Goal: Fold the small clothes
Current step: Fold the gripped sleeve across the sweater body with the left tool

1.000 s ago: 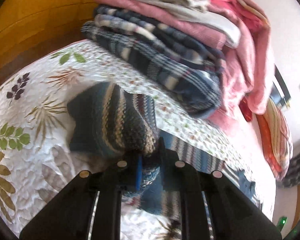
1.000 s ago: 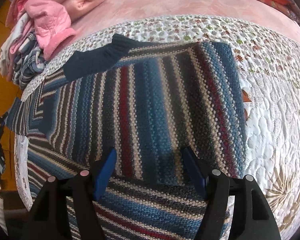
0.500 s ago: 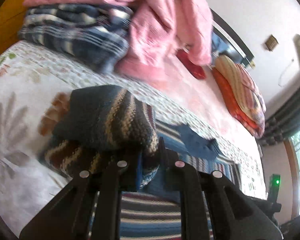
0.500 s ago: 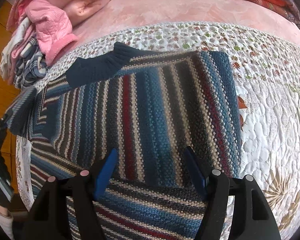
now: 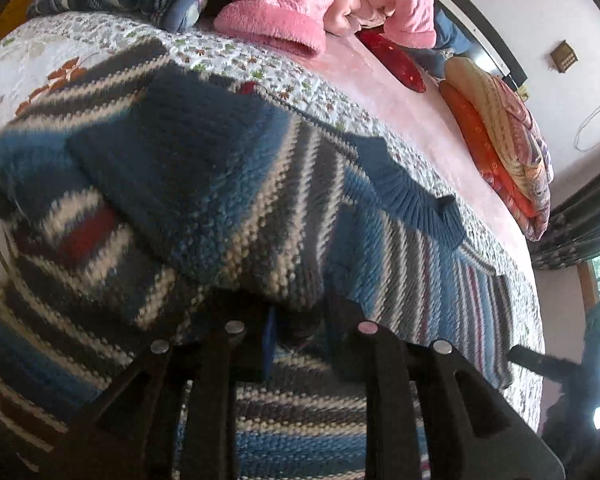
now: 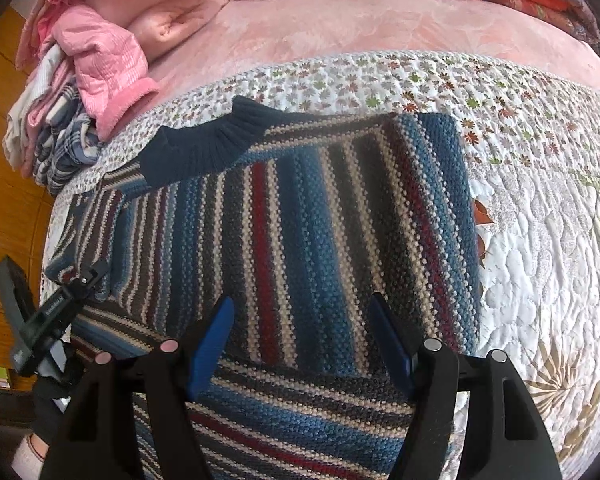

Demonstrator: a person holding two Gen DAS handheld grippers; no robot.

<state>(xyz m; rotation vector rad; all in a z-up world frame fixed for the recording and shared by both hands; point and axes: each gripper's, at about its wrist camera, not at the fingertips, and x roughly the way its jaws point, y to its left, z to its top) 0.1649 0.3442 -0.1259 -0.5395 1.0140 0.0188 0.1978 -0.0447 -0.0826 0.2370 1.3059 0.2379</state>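
Observation:
A knitted sweater (image 6: 300, 240) with blue, dark, cream and red stripes lies spread on the quilted bedspread (image 6: 540, 240), its dark ribbed collar (image 6: 208, 148) at the far edge. My left gripper (image 5: 296, 320) is shut on the sweater's sleeve (image 5: 204, 200), which is folded over the sweater body (image 5: 420, 264). From the right wrist view the left gripper (image 6: 88, 276) shows at the sweater's left edge, pinching the sleeve. My right gripper (image 6: 300, 328) hovers open just above the lower middle of the sweater, with nothing between its blue pads (image 6: 212, 340).
A stack of folded clothes (image 6: 60, 136) with a pink quilted jacket (image 6: 112, 60) on top sits at the far left of the bed. Red and orange pillows (image 5: 496, 136) lie at the head. A wooden floor (image 6: 4, 200) shows beyond the bed's left edge.
My left gripper has carried the sleeve inward and down, from out over the bedspread onto the sweater body. The right gripper has stayed open over the sweater, almost still.

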